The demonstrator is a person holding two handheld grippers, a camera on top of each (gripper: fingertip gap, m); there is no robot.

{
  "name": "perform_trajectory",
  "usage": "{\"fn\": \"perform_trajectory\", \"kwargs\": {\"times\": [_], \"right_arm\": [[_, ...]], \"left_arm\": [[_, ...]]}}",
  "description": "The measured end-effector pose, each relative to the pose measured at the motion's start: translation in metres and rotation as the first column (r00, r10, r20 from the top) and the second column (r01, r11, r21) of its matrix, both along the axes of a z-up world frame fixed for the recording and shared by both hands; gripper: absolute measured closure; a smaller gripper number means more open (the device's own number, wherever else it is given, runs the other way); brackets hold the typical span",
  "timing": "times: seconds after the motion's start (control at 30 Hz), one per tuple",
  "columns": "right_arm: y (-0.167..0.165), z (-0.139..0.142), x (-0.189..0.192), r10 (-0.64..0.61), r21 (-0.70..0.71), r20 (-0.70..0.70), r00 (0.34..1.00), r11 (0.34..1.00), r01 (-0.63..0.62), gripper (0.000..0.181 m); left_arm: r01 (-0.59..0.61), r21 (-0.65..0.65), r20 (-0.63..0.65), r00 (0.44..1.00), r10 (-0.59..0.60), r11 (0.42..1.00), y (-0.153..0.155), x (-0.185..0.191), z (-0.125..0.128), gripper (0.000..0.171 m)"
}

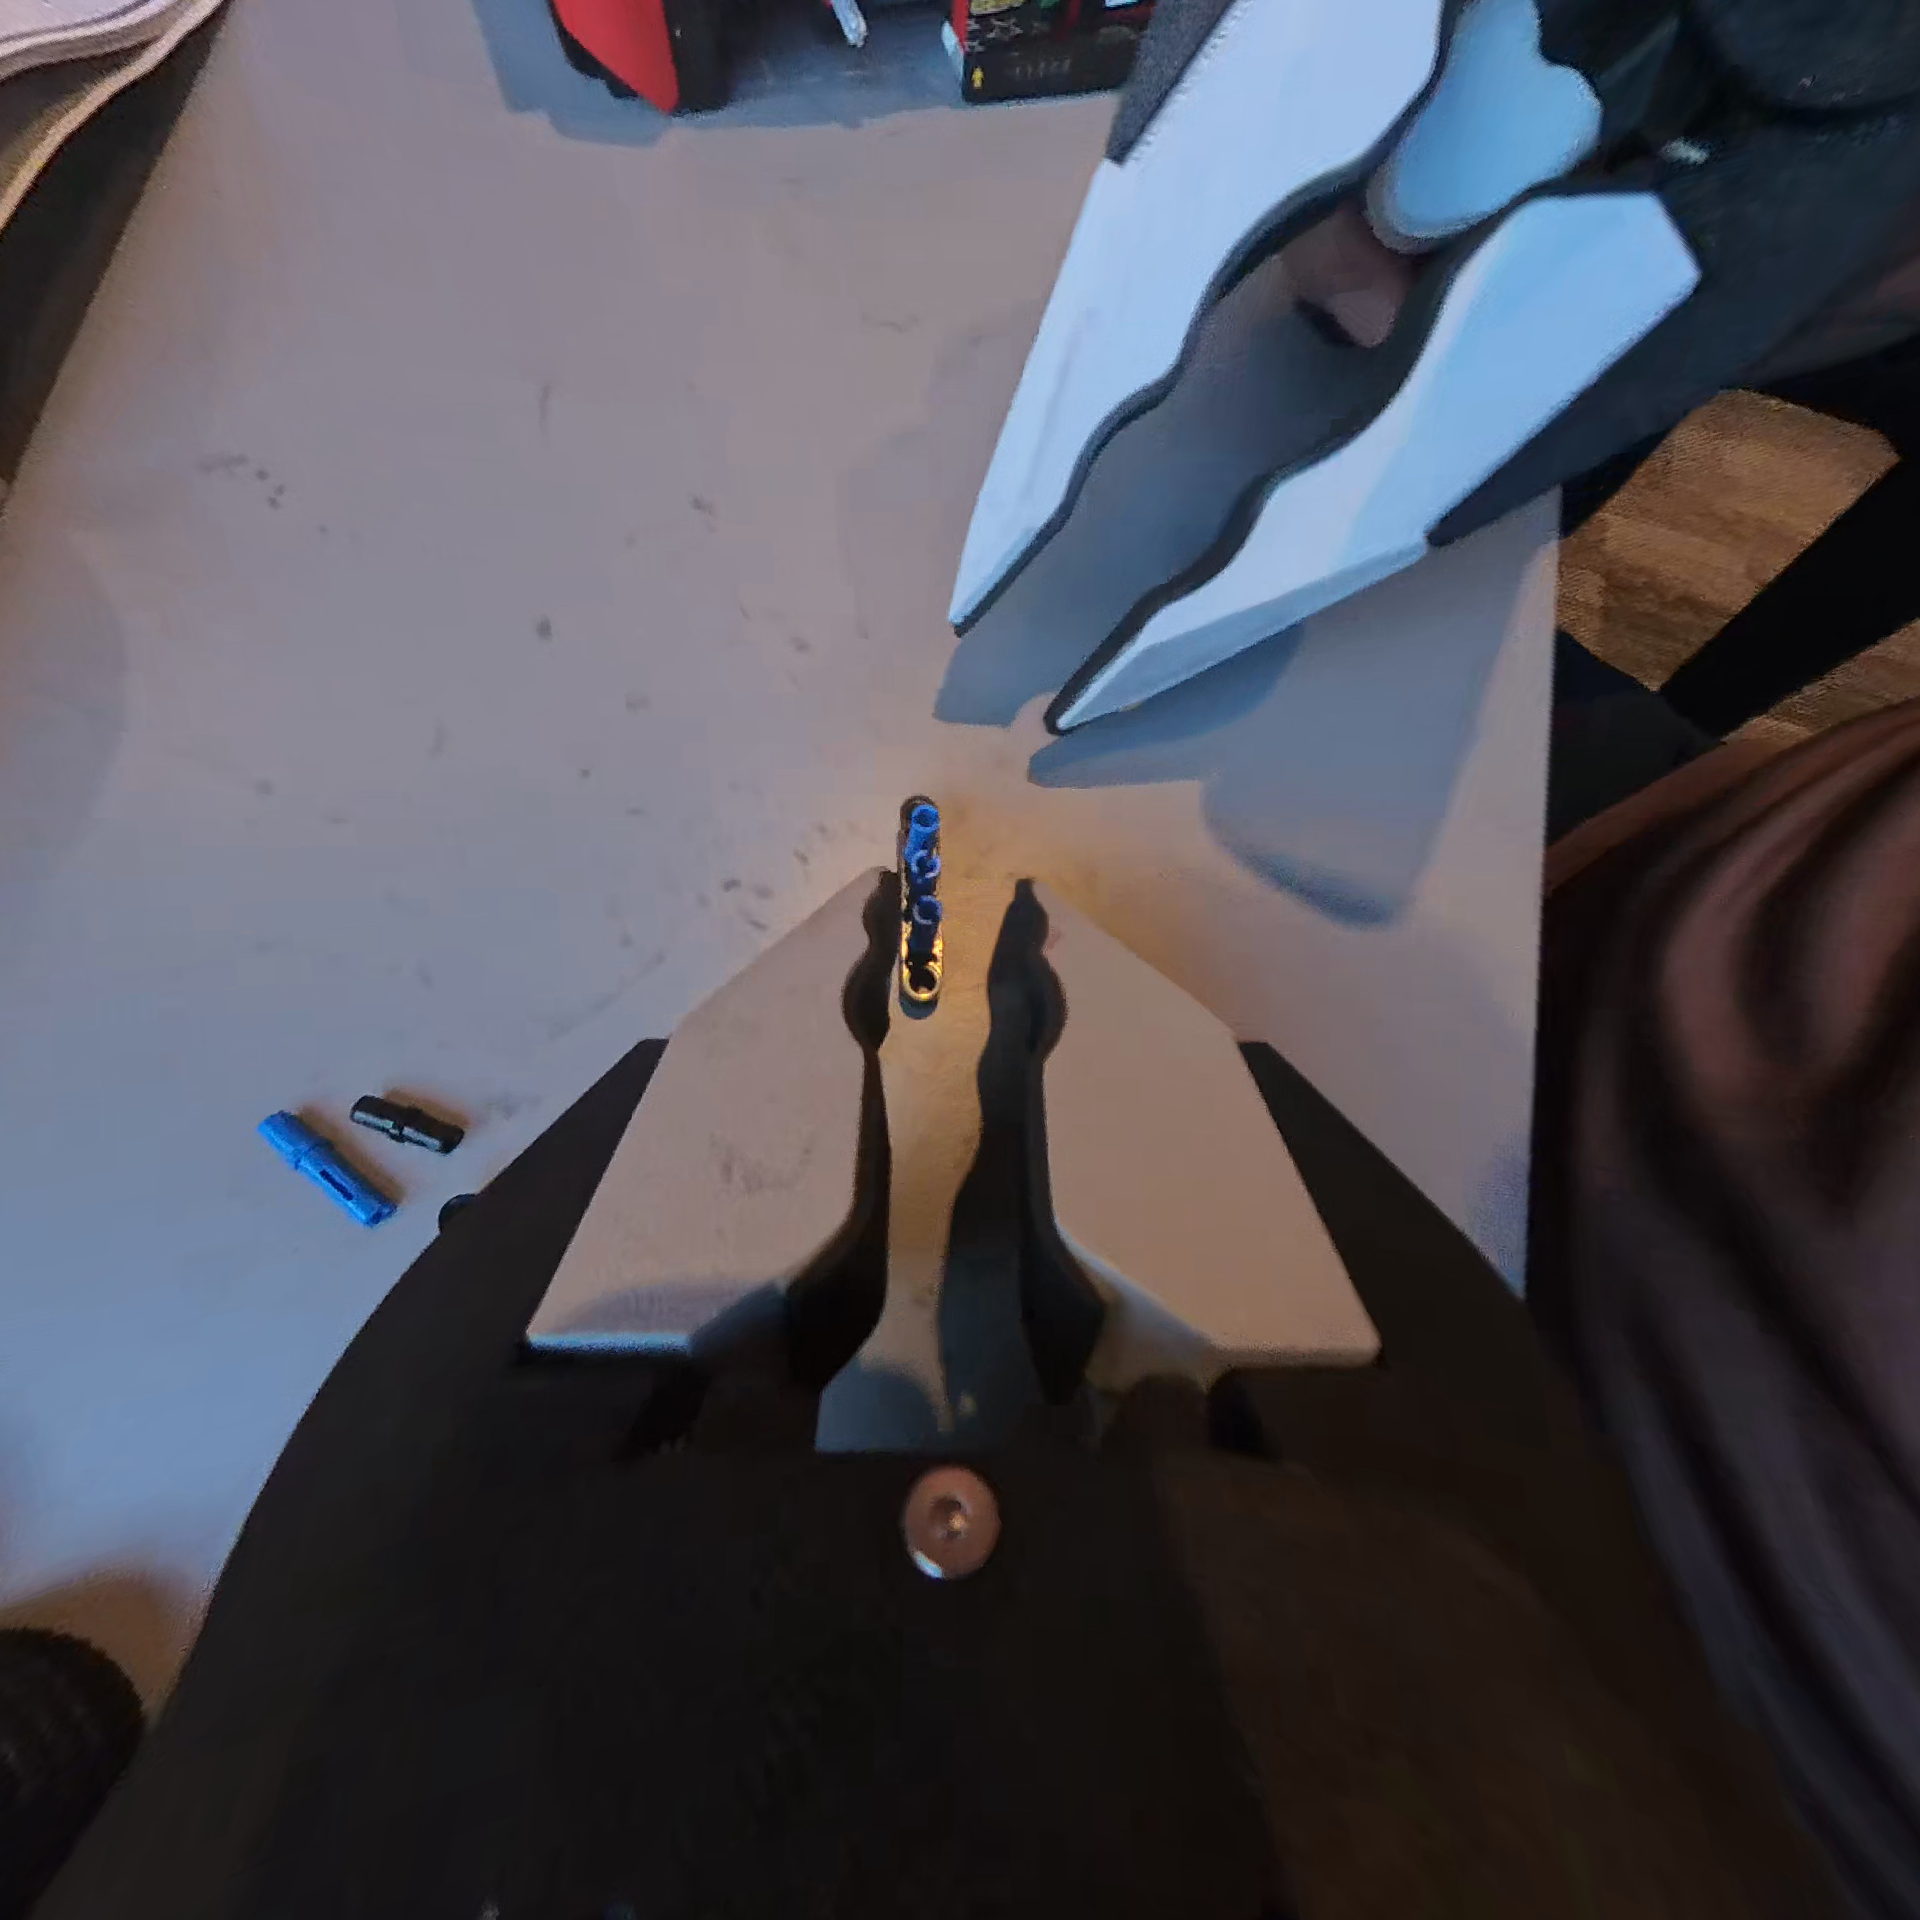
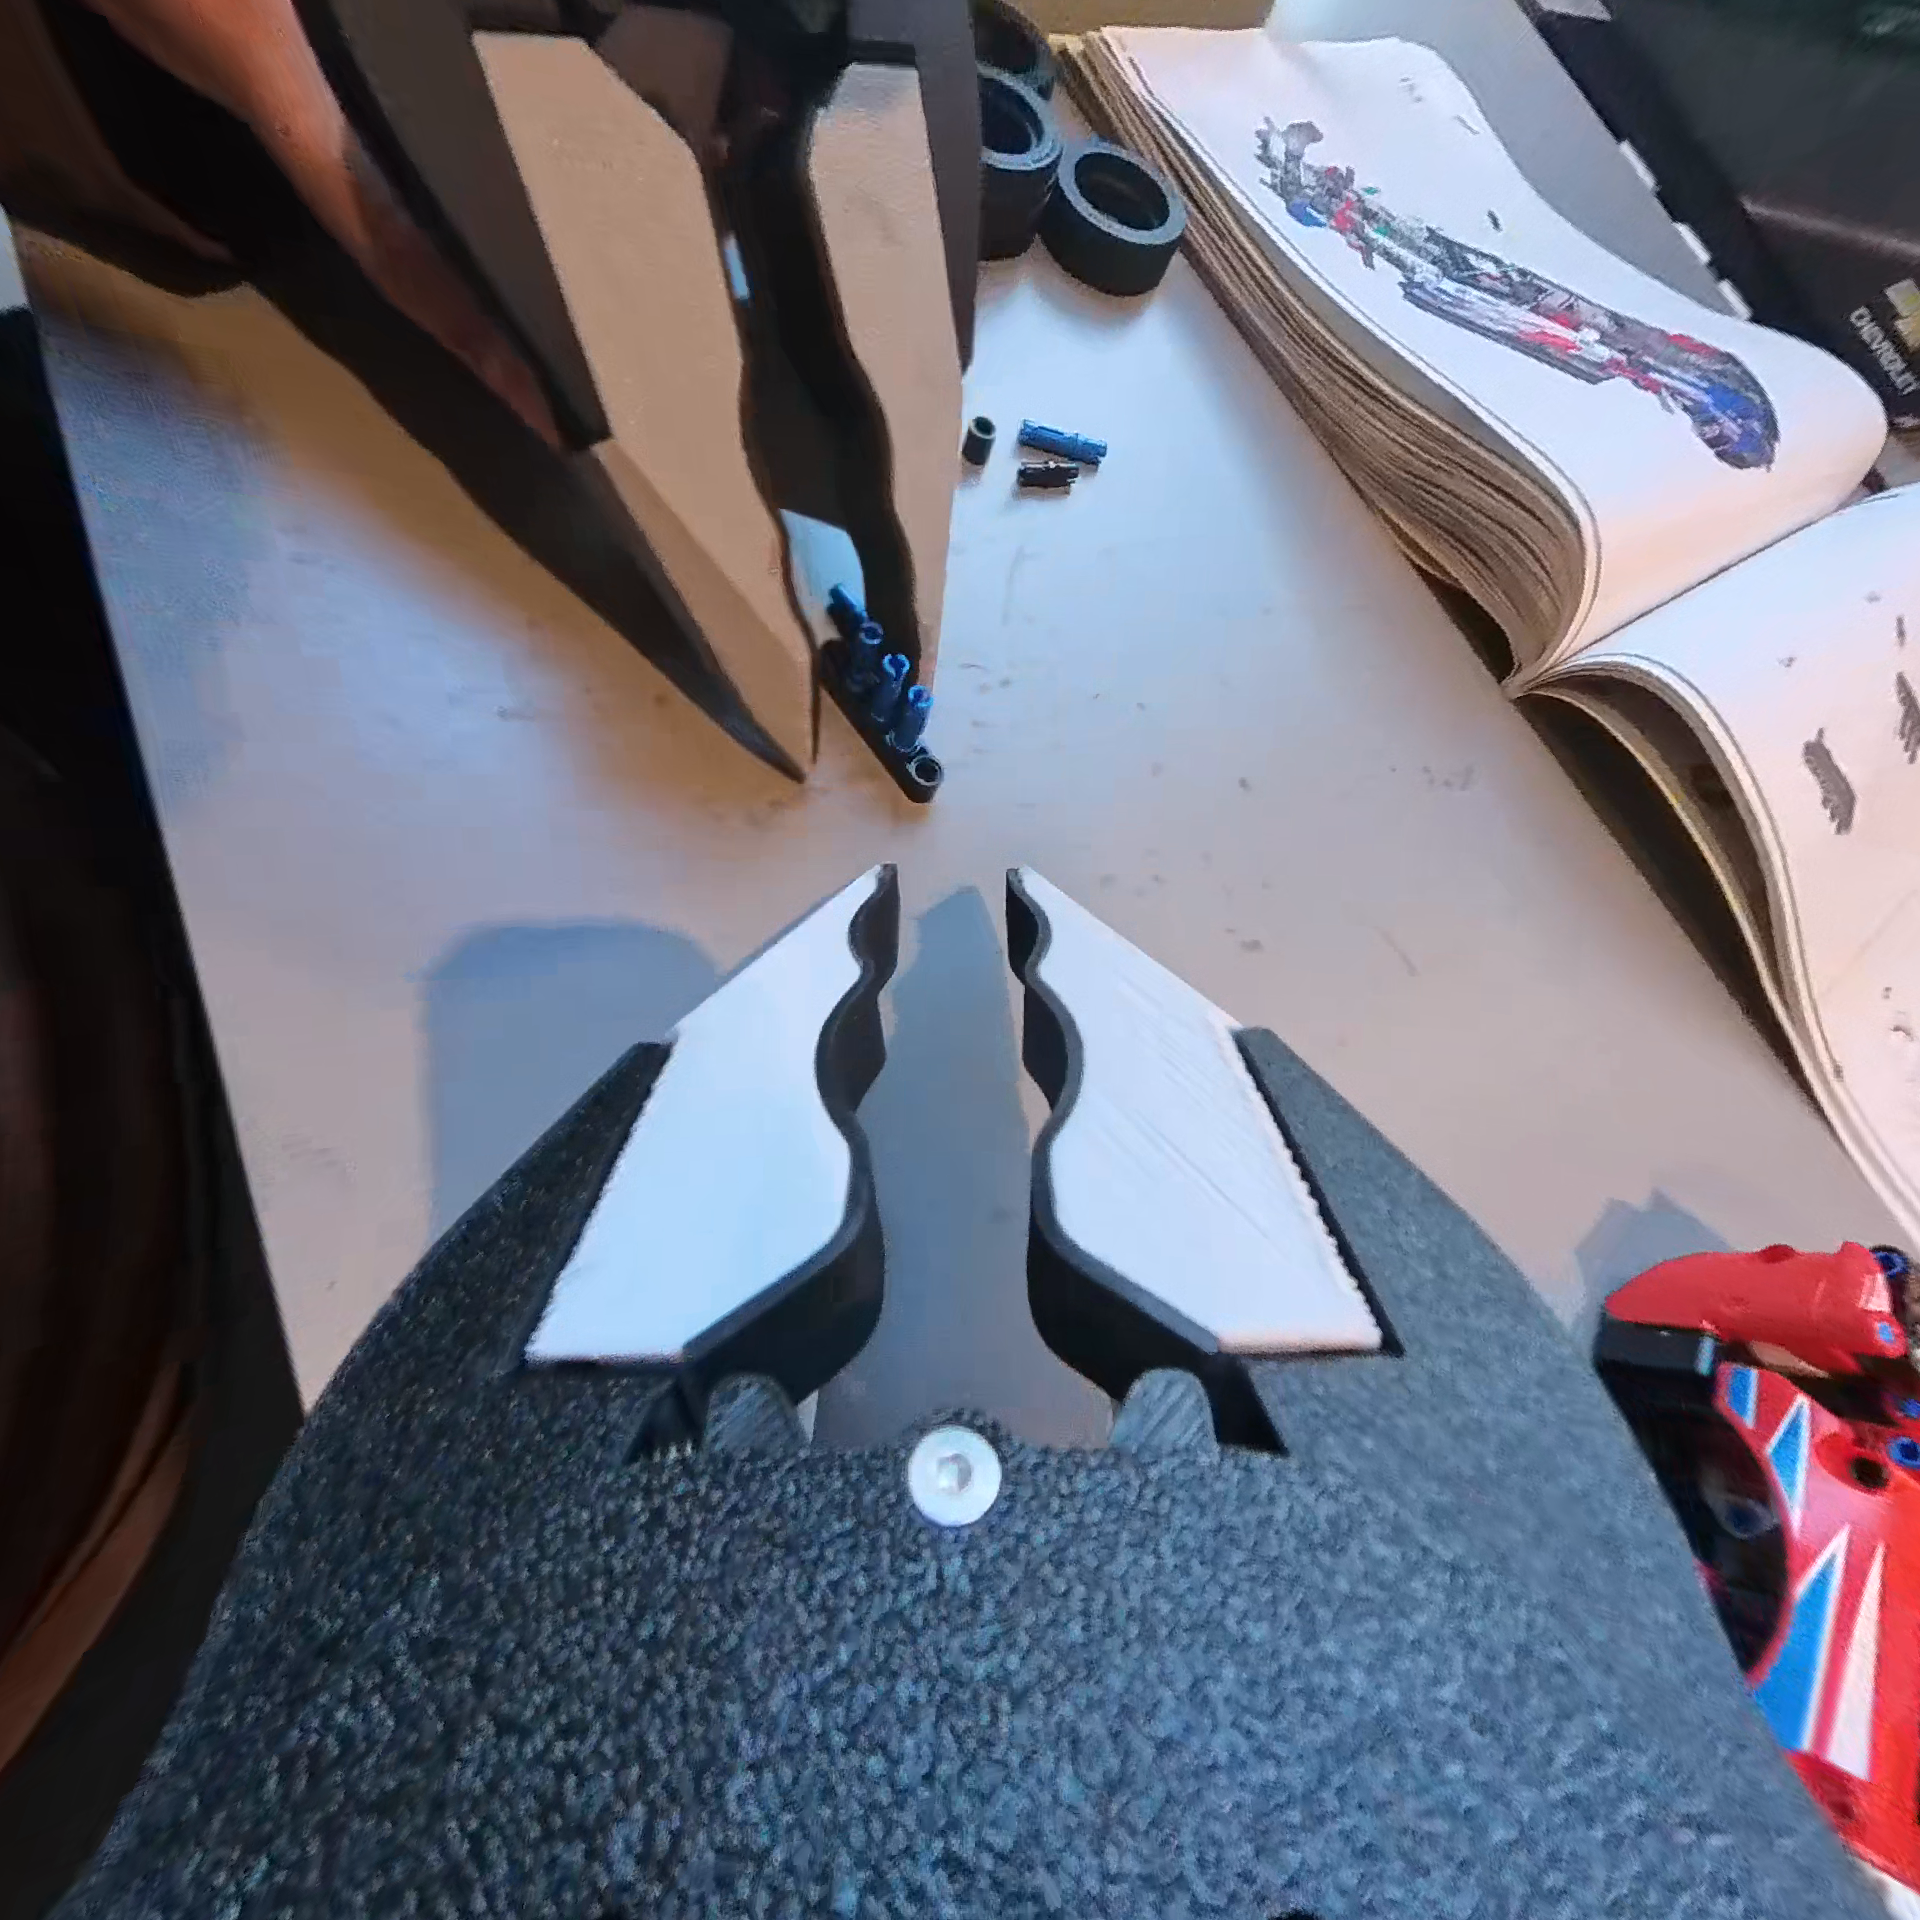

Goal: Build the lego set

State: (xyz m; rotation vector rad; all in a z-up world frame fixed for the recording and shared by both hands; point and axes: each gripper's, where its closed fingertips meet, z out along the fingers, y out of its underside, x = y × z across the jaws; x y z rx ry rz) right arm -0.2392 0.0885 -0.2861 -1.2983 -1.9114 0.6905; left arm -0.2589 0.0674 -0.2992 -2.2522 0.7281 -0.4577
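Observation:
A short black beam carrying three blue pins lies between my left gripper's fingertips. It sits against the left finger, and a strip of table shows between it and the right finger, so the jaws stand narrowly open around it. In the right wrist view the beam sticks out of the left gripper, its end on the table. My right gripper is open and empty, a short way from the beam; it also shows in the left wrist view. A loose blue pin and black pin lie to the left.
The loose pins and a small black bush lie beyond the left gripper. Black tyres and an open instruction booklet lie at the far right. A red car model stands at the lower right. The table edge runs close on the right. Only a small space, under 4 cm, lies between the two pairs of fingers. The red car model sits 15 centimeters or so from the ends of my right fingers.

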Motion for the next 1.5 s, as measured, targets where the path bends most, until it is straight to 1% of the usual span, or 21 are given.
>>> {"fn": "perform_trajectory", "kwargs": {"times": [0.07,0.17,0.3,0.33,0.4,0.47,0.53,0.57,0.6,0.67,0.77,0.87,0.93,1.03,1.1,1.17,1.23,1.3,1.4,1.5], "right_arm": [[0.002,0.003,0.001,-0.002,-0.054,-0.015,1.0,0.999,0.001,0.161],[0.005,0.008,0.003,-0.007,-0.134,-0.033,0.999,0.991,0.002,0.161],[0.011,0.011,0.006,-0.022,-0.157,-0.046,0.999,0.987,0.015,0.161],[0.012,0.011,0.007,-0.027,-0.155,-0.048,0.998,0.988,0.019,0.161],[0.014,0.012,0.007,-0.038,-0.148,-0.054,0.998,0.989,0.029,0.161],[0.015,0.012,0.007,-0.046,-0.142,-0.056,0.997,0.989,0.038,0.161],[0.016,0.012,0.007,-0.052,-0.136,-0.057,0.997,0.99,0.044,0.161],[0.016,0.012,0.007,-0.055,-0.133,-0.057,0.997,0.99,0.047,0.161],[0.016,0.012,0.007,-0.059,-0.129,-0.057,0.997,0.99,0.051,0.162],[0.017,0.012,0.007,-0.066,-0.119,-0.059,0.996,0.991,0.058,0.162],[0.018,0.012,0.007,-0.078,-0.1,-0.062,0.995,0.992,0.071,0.162],[0.019,0.011,0.007,-0.088,-0.08,-0.063,0.994,0.993,0.083,0.162],[0.02,0.011,0.007,-0.094,-0.072,-0.066,0.993,0.993,0.089,0.162],[0.016,0.013,0.007,-0.083,-0.08,-0.074,0.994,0.994,0.077,0.162],[0.008,0.012,0.008,-0.041,-0.107,-0.064,0.997,0.994,0.034,0.161],[-0.011,0.01,0.009,0.055,-0.16,-0.038,0.998,0.985,-0.061,0.161],[-0.023,0.007,0.005,0.11,-0.183,-0.017,0.994,0.977,-0.112,0.161],[-0.028,0.005,-0.004,0.137,-0.176,-0.005,0.991,0.975,-0.136,0.159],[-0.032,0.008,-0.018,0.184,-0.161,-0.025,0.983,0.969,-0.185,0.148],[-0.036,0.007,-0.027,0.267,-0.148,-0.016,0.964,0.953,-0.266,0.148]], "left_arm": [[0.019,0.007,-0.009,1.0,-0.018,1.0,-0.002,0.001,0.0,0.147],[0.023,0.074,-0.104,0.994,-0.015,0.997,-0.003,-0.006,-0.001,0.145],[0.006,0.094,-0.139,0.99,0.007,0.996,-0.003,-0.012,-0.001,0.167],[-0.003,0.113,-0.167,0.986,0.022,0.994,-0.001,-0.015,-0.001,0.167],[-0.015,0.185,-0.285,0.956,0.069,0.983,0.005,-0.023,0.0,0.167],[0.006,0.259,-0.425,0.899,0.108,0.966,0.008,-0.03,0.001,0.167],[0.033,0.292,-0.492,0.862,0.12,0.956,0.005,-0.027,0.001,0.167],[0.043,0.282,-0.488,0.867,0.105,0.958,0.001,-0.022,0.001,0.167],[0.051,0.265,-0.461,0.884,0.08,0.963,-0.005,-0.014,0.001,0.167],[0.056,0.248,-0.412,0.909,0.054,0.967,-0.014,-0.004,0.002,0.159],[0.079,0.258,-0.417,0.908,0.038,0.963,-0.026,0.002,0.004,0.155],[0.087,0.237,-0.369,0.929,0.006,0.968,-0.038,0.011,0.005,0.144],[0.07,0.222,-0.342,0.94,0.011,0.973,-0.044,0.011,0.006,0.142],[0.022,0.219,-0.319,0.946,0.05,0.975,-0.051,0.002,0.007,0.141],[-0.018,0.219,-0.323,0.942,0.09,0.976,-0.053,-0.007,0.006,0.144],[-0.039,0.198,-0.297,0.95,0.098,0.979,-0.053,-0.009,0.004,0.144],[-0.065,0.179,-0.286,0.951,0.115,0.982,-0.048,-0.012,0.003,0.145],[-0.085,0.154,-0.284,0.95,0.126,0.984,-0.044,-0.017,0.003,0.148],[-0.178,0.131,-0.25,0.946,0.206,0.975,-0.039,-0.039,0.004,0.149],[-0.264,0.106,-0.193,0.94,0.281,0.959,-0.04,-0.06,0.008,0.148]]}}
